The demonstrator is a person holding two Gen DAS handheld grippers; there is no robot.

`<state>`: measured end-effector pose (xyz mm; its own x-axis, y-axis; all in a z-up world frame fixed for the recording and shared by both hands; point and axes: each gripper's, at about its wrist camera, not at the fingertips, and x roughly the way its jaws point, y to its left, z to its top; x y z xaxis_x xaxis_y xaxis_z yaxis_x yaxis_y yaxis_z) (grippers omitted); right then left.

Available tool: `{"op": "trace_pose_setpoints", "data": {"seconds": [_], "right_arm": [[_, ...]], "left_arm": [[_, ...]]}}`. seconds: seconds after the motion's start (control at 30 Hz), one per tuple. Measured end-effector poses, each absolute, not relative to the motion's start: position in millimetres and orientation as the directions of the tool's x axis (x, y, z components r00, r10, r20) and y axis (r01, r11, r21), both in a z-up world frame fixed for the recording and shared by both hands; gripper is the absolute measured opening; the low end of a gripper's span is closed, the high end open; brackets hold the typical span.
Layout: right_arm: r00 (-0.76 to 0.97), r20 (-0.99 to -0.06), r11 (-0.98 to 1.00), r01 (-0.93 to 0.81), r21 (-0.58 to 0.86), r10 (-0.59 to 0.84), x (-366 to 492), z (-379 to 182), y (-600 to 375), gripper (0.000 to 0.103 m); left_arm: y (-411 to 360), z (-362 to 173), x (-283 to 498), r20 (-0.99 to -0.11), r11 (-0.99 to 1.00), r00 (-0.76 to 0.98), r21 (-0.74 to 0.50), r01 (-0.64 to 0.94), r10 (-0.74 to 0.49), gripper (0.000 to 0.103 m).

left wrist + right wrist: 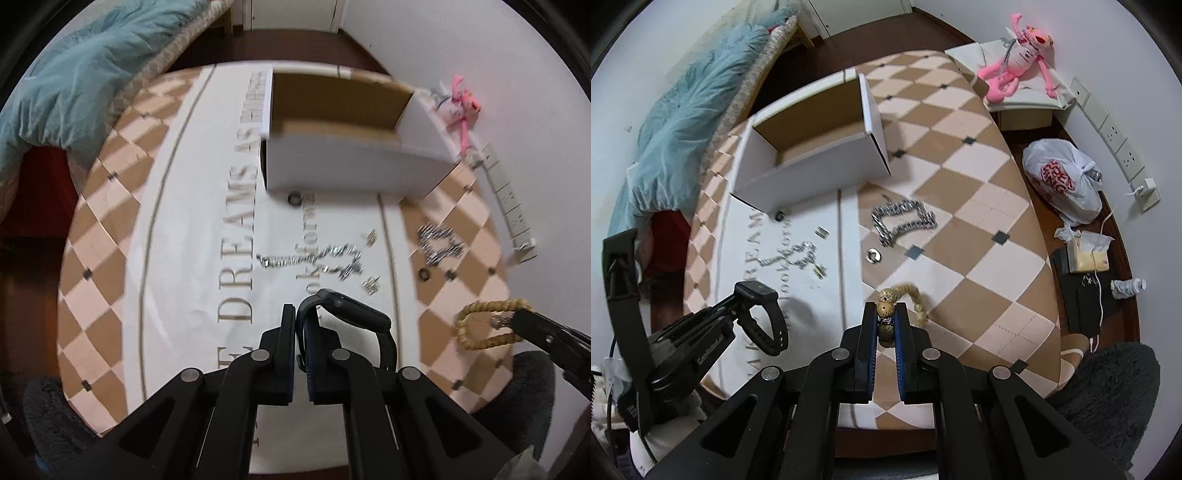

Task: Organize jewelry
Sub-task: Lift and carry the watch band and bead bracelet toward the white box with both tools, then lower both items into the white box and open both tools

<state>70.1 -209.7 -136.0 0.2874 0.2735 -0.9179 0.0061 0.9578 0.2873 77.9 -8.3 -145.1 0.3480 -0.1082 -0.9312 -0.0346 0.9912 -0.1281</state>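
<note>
Both grippers are loaded, so the step in hand looks like the carry: two pieces are lifted off the table and are on their way to the box.

Nearest in the left wrist view, the left gripper [301, 314] has its fingers pressed onto the strap of a black smartwatch with a dark rectangular face [354, 314], which juts up and to the right of the fingertips, clear of the cloth. Seen from the right wrist view, this gripper [738, 299] comes in low from the left, angled up toward the table's middle.

The right gripper [886, 314] pinches a tan beaded bracelet with speckled wooden beads [888, 306]; its braided straw-coloured loop [918, 299] hangs out past the fingertips over the checkered brown and cream tablecloth [960, 206]. It points roughly straight ahead along the table.

Further out, loose pieces lie on the cloth: a thin silver chain [314, 258] on the white lettered panel, small silver earrings [371, 284] beside it, a small ring [874, 255], and a heavy silver link chain [905, 221] on the checks.

Beyond these stands the open white cardboard box with a brown inside [812, 147], with a dark ring [294, 199] just before its front wall.

The next move likely calls for raising each gripper over the box's rim before letting go, one at a time so they don't collide.
</note>
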Motion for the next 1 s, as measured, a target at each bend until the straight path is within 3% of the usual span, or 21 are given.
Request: {"op": "trace_pose_setpoints", "data": {"seconds": [0.3, 0.43, 0.77, 1.0], "right_arm": [[0.381, -0.837, 0.917, -0.091, 0.388, 0.392, 120, -59, -199, 0.009], [0.405, -0.826, 0.919, -0.138, 0.369, 0.393, 167, -40, -185, 0.009], [0.278, -0.887, 0.928, -0.178, 0.329, 0.368, 270, -85, -145, 0.009], [0.178, -0.918, 0.928, -0.190, 0.320, 0.353, 297, -114, -133, 0.010]], "left_arm": [[-3, -63, 128, -0.864, 0.977, 0.465, -0.215, 0.001, -0.191, 0.002], [4, -55, 165, -0.856, 0.972, 0.476, -0.235, -0.008, -0.203, 0.002], [17, -100, 261, -0.912, 0.970, 0.353, -0.241, -0.040, -0.212, 0.003], [18, -108, 289, -0.933, 0.969, 0.297, -0.235, -0.077, -0.202, 0.011]]}}
